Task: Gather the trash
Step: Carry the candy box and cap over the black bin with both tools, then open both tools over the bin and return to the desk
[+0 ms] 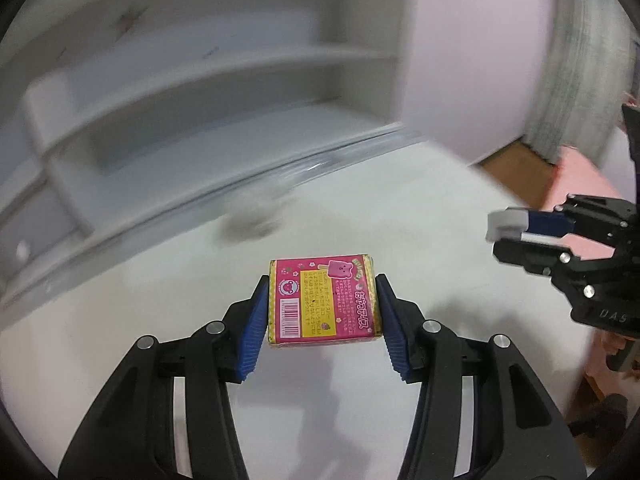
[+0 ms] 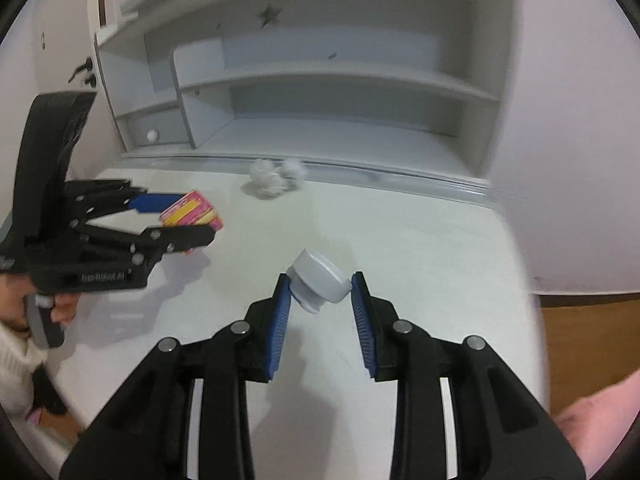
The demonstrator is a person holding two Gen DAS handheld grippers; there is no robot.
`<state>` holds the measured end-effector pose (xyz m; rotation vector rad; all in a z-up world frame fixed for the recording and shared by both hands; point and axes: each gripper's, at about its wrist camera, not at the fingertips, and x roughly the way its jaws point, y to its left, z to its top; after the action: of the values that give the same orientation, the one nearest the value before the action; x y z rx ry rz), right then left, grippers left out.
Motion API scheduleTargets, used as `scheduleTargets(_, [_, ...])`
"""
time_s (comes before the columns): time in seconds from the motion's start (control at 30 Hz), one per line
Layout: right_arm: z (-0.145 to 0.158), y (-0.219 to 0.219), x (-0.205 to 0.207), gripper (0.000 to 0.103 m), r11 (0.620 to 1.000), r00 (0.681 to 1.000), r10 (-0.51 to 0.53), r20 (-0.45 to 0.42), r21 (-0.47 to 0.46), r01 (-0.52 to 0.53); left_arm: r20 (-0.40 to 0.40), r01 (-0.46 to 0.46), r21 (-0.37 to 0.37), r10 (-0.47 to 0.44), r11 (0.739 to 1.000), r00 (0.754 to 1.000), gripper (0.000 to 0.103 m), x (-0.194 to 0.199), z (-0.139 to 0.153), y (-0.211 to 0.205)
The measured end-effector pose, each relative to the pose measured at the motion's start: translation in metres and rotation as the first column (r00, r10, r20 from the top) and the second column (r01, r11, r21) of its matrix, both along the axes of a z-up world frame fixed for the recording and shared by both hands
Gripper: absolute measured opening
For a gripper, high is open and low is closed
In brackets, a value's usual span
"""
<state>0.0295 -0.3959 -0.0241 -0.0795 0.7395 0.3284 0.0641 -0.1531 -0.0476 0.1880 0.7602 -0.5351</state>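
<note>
The pink candy box (image 1: 323,301) is pinched squarely in the left gripper (image 1: 322,308) above the white desk (image 1: 400,208); the white cap (image 2: 320,286), tilted and caught by its edges between the right gripper (image 2: 320,300) pads, could twist free; crumpled tissue (image 2: 274,178) waits by the shelf.

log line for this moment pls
left gripper: holds pink box | right gripper: holds white cap | tissue wad: on desk

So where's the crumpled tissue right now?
In the right wrist view the crumpled tissue lies on the white desk, at its back edge below the shelf unit, beyond both grippers and untouched.
</note>
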Motion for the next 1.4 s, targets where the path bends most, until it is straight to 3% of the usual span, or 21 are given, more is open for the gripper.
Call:
scheduleTargets(0.1, [0.013, -0.064, -0.052, 0.031, 0.996, 0.996, -0.092, 0.019, -0.011, 0.092, 0.036, 0.156, -0.023, -0.155, 0.988, 0.987, 0.05, -0.036, 0.017, -0.068])
scheduleTargets(0.17, [0.013, -0.115, -0.088, 0.031, 0.985, 0.985, -0.172, -0.003, 0.013, 0.172, 0.044, 0.285, -0.032, -0.283, 0.958, 0.958, 0.05, -0.066, 0.022, -0.118])
scheduleTargets(0.23, [0.0, -0.161, -0.121, 0.031, 0.966, 0.966, -0.256, -0.047, 0.028, 0.257, 0.04, 0.417, -0.006, -0.416, 0.909, 0.908, 0.05, -0.1, 0.018, -0.171])
scheduleTargets(0.33, [-0.045, -0.223, -0.163, 0.031, 0.92, 0.912, -0.38, -0.151, 0.036, 0.39, -0.006, 0.583, 0.031, -0.583, 0.812, 0.812, 0.05, -0.15, -0.002, -0.237])
scheduleTargets(0.43, [-0.117, -0.273, -0.196, 0.031, 0.871, 0.839, -0.455, -0.297, 0.048, 0.489, -0.126, 0.705, 0.038, -0.696, 0.709, 0.707, 0.05, -0.187, -0.041, -0.288])
scheduleTargets(0.5, [-0.164, -0.294, -0.206, 0.031, 0.845, 0.794, -0.467, -0.39, 0.07, 0.531, -0.22, 0.742, 0.035, -0.719, 0.669, 0.659, 0.05, -0.196, -0.075, -0.314])
scheduleTargets(0.53, [-0.191, -0.302, -0.21, 0.031, 0.832, 0.768, -0.468, -0.437, 0.074, 0.55, -0.264, 0.747, 0.053, -0.712, 0.662, 0.65, 0.05, -0.194, -0.1, -0.33])
scheduleTargets(0.67, [-0.302, -0.326, -0.211, 0.031, 0.783, 0.64, -0.462, -0.614, 0.057, 0.619, -0.441, 0.692, 0.208, -0.565, 0.691, 0.697, 0.05, -0.154, -0.226, -0.382])
scheduleTargets(0.73, [-0.347, -0.332, -0.207, 0.031, 0.763, 0.58, -0.451, -0.678, 0.045, 0.645, -0.524, 0.664, 0.268, -0.473, 0.698, 0.708, 0.05, -0.133, -0.285, -0.394])
scheduleTargets(0.8, [-0.379, -0.333, -0.202, 0.031, 0.749, 0.539, -0.438, -0.72, 0.04, 0.662, -0.563, 0.653, 0.285, -0.429, 0.702, 0.707, 0.05, -0.123, -0.316, -0.399])
scheduleTargets(0.83, [-0.39, -0.334, -0.196, 0.031, 0.742, 0.525, -0.427, -0.736, 0.047, 0.669, -0.556, 0.656, 0.309, -0.429, 0.689, 0.712, 0.05, -0.123, -0.327, -0.406])
scheduleTargets(0.9, [-0.404, -0.333, -0.193, 0.031, 0.734, 0.512, -0.407, -0.757, 0.062, 0.676, -0.565, 0.667, 0.325, -0.427, 0.671, 0.706, 0.05, -0.124, -0.339, -0.41])
scheduleTargets(0.97, [-0.408, -0.336, -0.187, 0.031, 0.728, 0.509, -0.398, -0.764, 0.075, 0.682, -0.585, 0.668, 0.308, -0.419, 0.677, 0.694, 0.05, -0.123, -0.347, -0.414])
scheduleTargets(1.07, [-0.405, -0.34, -0.184, 0.031, 0.698, 0.508, -0.409, -0.758, 0.099, 0.709, -0.565, 0.665, 0.292, -0.437, 0.688, 0.7, 0.051, -0.129, -0.345, -0.417])
scheduleTargets(1.1, [-0.403, -0.341, -0.182, 0.034, 0.691, 0.51, -0.415, -0.753, 0.104, 0.716, -0.551, 0.66, 0.294, -0.441, 0.691, 0.708, 0.061, -0.13, -0.342, -0.414])
scheduleTargets(1.13, [-0.401, -0.342, -0.183, 0.052, 0.683, 0.514, -0.416, -0.75, 0.115, 0.721, -0.541, 0.653, 0.3, -0.44, 0.695, 0.717, 0.09, -0.135, -0.345, -0.422])
scheduleTargets(1.17, [-0.4, -0.344, -0.184, 0.078, 0.673, 0.515, -0.422, -0.746, 0.123, 0.729, -0.527, 0.645, 0.302, -0.44, 0.702, 0.727, 0.097, -0.136, -0.344, -0.419])
scheduleTargets(1.2, [-0.396, -0.346, -0.187, 0.085, 0.665, 0.514, -0.443, -0.734, 0.116, 0.738, -0.52, 0.643, 0.299, -0.445, 0.705, 0.729, 0.097, -0.141, -0.339, -0.416])
scheduleTargets(1.27, [-0.388, -0.354, -0.19, 0.086, 0.641, 0.51, -0.49, -0.707, 0.105, 0.761, -0.519, 0.651, 0.278, -0.46, 0.706, 0.72, 0.097, -0.145, -0.332, -0.417])
scheduleTargets(1.4, [-0.358, -0.378, -0.214, 0.086, 0.518, 0.467, -0.577, -0.67, 0.142, 0.843, -0.477, 0.661, 0.196, -0.519, 0.724, 0.709, 0.097, -0.166, -0.295, -0.411])
